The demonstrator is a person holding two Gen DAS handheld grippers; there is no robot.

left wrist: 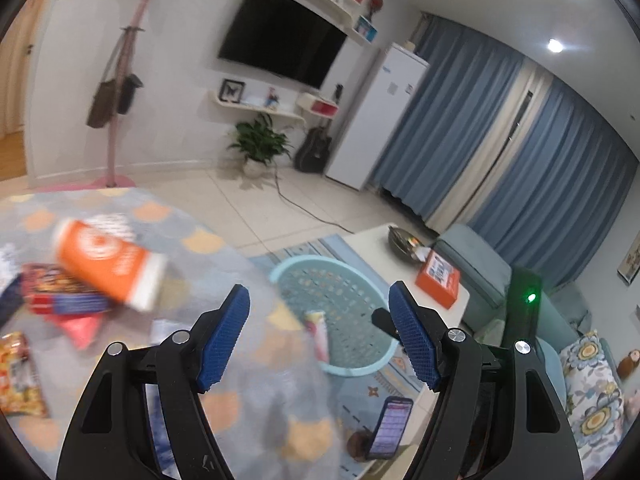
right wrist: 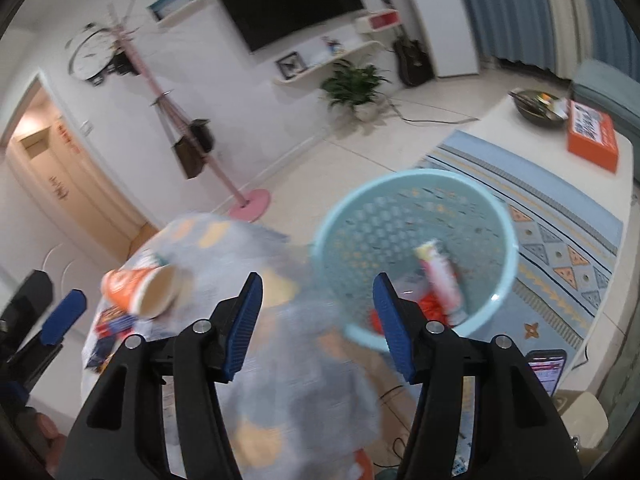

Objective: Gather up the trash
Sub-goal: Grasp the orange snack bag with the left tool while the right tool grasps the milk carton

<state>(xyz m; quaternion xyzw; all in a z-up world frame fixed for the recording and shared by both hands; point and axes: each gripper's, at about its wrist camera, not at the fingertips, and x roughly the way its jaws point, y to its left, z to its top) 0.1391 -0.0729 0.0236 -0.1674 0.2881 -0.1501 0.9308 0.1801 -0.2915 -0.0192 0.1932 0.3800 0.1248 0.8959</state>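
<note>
Living-room table [left wrist: 224,412]: cup [left wrist: 110,266] lies on its side, left of both open, empty grippers; left gripper [left wrist: 318,338] nearer than right gripper [right wrist: 318,326].

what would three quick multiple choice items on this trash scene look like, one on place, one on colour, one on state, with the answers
1. Where does the orange paper cup lie?
A. in the basket
B. on the patterned table cover
C. on the floor

2. What colour is the basket?
A. light blue
B. red
C. black

3. How does the right tool stand?
A. shut on a wrapper
B. shut on the cup
C. open, with nothing between its pads

Answers: 1 B, the cup lies tipped on its side on the table cover beside snack wrappers. 2 A, its perforated wall is pale blue. 3 C, its blue pads stand apart with nothing between them.
</note>
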